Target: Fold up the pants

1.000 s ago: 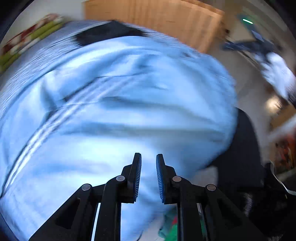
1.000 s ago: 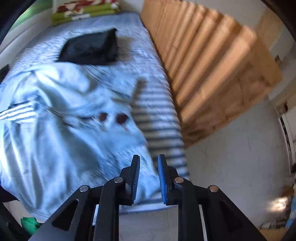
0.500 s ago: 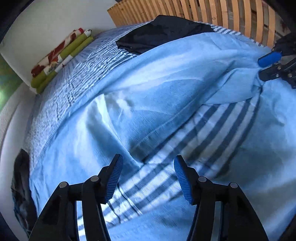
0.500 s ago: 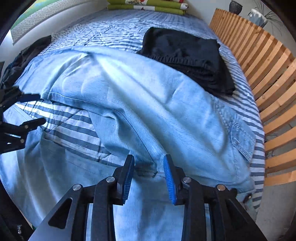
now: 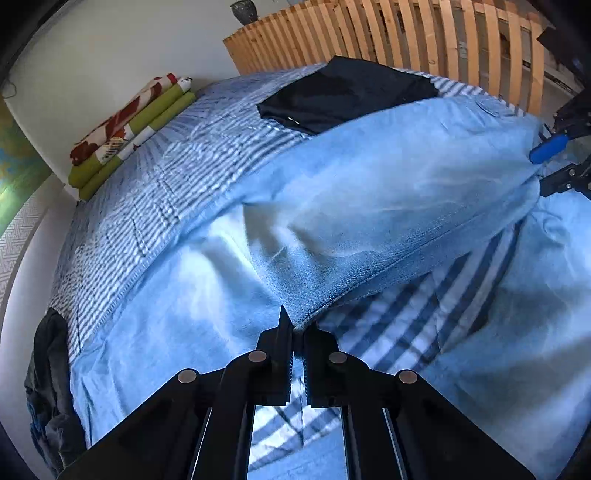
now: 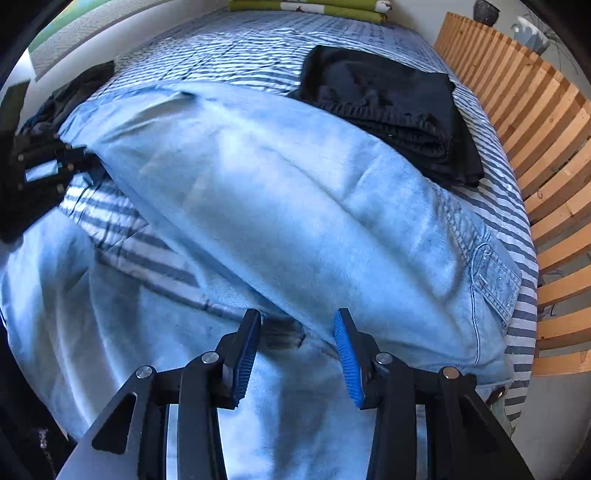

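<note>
The left gripper, wide apart half a second ago, has clamped the jeans hem at lower centre, while the right gripper is opening over the crotch, denim between its jaws unpinched, so a leg fold looks ready.

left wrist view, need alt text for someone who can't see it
The left tool is shut on the hem edge of light blue jeans spread over a striped bed. Folded black pants lie further back, near a wooden slatted frame.
</note>
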Tool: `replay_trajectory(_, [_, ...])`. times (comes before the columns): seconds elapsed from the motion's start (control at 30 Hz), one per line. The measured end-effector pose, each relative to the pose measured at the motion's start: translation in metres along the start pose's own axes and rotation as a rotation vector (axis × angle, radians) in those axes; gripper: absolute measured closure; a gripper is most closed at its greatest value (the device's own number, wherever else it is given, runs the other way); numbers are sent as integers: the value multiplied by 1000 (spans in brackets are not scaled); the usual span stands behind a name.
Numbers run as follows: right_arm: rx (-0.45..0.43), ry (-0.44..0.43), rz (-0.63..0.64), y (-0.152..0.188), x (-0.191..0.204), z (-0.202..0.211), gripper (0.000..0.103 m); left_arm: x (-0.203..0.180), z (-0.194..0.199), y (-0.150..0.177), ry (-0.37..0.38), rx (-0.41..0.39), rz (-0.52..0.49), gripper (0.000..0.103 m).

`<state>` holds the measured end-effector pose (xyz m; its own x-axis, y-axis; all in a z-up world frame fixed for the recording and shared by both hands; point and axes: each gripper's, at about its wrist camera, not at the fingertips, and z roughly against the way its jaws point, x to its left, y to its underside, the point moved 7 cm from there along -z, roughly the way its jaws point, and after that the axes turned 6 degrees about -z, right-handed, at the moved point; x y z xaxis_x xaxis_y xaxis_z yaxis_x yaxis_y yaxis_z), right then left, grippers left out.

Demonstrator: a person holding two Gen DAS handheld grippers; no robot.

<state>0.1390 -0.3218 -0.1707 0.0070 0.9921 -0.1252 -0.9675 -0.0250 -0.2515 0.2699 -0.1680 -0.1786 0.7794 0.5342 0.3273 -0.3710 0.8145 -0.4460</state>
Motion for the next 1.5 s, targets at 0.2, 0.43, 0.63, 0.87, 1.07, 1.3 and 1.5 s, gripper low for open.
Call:
replay_trajectory(0.2, [5, 109, 73, 13, 14, 3, 66, -3, 19, 36, -15, 70, 2, 90])
replay_trajectory(0.43, [-138, 120, -70, 38, -15, 81, 66, 80, 143, 94, 2, -103, 359, 77])
replay_trajectory(0.63, [-338, 225, -100, 43, -20, 138, 66, 143, 219, 219, -92, -111, 653, 71])
replay_trajectory(0.87, [-440, 214, 3, -9, 26, 184, 66, 178, 240, 374, -171, 21, 929, 56])
replay_trajectory(1.07, [-344, 109, 282, 18, 123, 150, 66, 159, 209, 462, -99, 130, 1084, 53])
replay_trajectory(1.3, [-201, -15, 461, 102, 195, 88, 65, 136, 175, 487, -41, 191, 1106, 46])
replay_trajectory(1.5, [-106, -59, 588, 152, 219, 58, 65, 113, 164, 486, -61, 205, 1059, 70])
